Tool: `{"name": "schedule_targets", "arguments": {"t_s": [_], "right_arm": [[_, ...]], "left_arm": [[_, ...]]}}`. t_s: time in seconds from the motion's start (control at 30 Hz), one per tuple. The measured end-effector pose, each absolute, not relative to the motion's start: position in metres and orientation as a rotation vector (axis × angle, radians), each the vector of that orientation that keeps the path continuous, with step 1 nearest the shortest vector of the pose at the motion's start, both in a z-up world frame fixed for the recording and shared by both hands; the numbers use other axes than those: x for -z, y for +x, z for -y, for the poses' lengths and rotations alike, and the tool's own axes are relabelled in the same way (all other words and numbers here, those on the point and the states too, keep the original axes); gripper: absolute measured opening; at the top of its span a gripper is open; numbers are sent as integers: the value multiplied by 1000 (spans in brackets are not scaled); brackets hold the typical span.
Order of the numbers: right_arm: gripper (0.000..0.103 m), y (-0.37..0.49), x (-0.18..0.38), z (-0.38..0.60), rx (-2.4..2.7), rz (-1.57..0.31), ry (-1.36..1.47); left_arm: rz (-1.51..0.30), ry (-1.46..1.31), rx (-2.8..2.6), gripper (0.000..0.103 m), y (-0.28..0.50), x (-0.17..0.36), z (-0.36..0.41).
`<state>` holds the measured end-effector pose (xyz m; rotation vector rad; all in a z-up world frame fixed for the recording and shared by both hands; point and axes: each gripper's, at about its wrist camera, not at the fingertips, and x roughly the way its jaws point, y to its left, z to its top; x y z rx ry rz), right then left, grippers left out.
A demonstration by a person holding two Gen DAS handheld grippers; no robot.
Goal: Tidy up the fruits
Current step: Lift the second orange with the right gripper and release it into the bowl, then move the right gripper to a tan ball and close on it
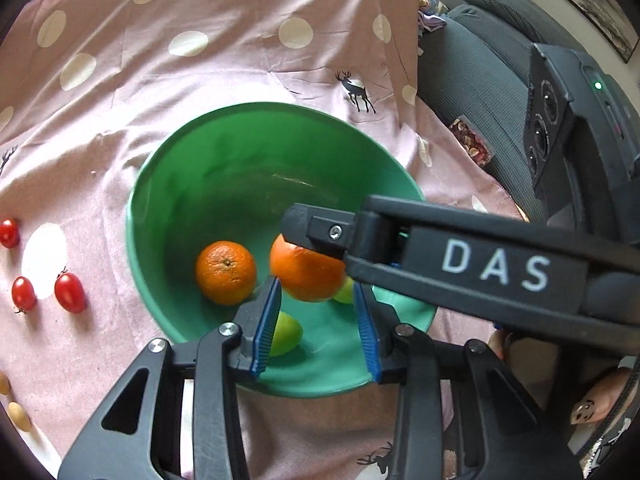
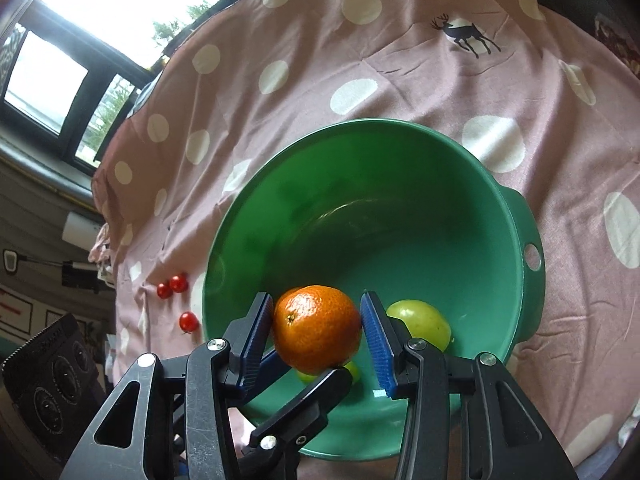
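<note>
right tongs (image 2: pixel 318 334) clamped on orange (image 2: pixel 316 328) over bowl (image 2: pixel 516 216) | left tongs (image 1: pixel 316 320) apart, empty, right underneath | could bump them on release, bounce orange out

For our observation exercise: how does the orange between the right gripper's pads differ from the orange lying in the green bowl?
The held orange hangs above the bowl floor, clamped in the right gripper; the loose orange rests on the floor, untouched. The held orange looks deeper orange, the loose one paler. The loose one's stem dimple faces up; the held one's faces sideways. Both are round, pitted and unpeeled.

Green bowl (image 2: pixel 516 216), orange tangerine (image 2: pixel 316 328) (pink dotted cloth (image 2: pixel 320 60)).
</note>
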<state>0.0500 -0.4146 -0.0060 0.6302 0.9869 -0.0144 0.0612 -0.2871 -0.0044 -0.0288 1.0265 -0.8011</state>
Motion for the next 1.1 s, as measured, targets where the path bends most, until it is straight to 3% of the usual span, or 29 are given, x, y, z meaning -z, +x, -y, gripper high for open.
{"name": "schedule_targets", "arguments": {"t_s": [0.07, 0.13, 0.27, 0.47, 0.83, 0.9, 0.97, 1.03, 1.1], "right_arm": [[50, 49, 3, 414, 26, -980, 613], [60, 47, -1, 414, 22, -956, 607], [61, 40, -18, 409, 52, -879, 549], [61, 37, -41, 384, -5, -791, 476], [61, 48, -40, 268, -307, -838, 330], [60, 50, -30, 241, -373, -869, 304], [52, 53, -16, 214, -425, -889, 274], [36, 57, 2, 188, -469, -940, 241], [32, 63, 22, 167, -519, -999, 243]], "left_arm": [[-1013, -44, 806, 38, 59, -1, 279], [-988, -43, 791, 39, 56, -7, 269], [-936, -76, 741, 49, 49, -18, 237], [-876, -114, 579, 55, 42, -28, 168], [-897, -303, 244, 53, 56, -1, 8], [-920, -325, 210, 48, 59, 10, -7], [-930, -336, 186, 39, 62, 16, -14], [-926, -365, 188, 32, 62, 17, -19], [-916, -391, 204, 28, 62, 18, -22]]}}
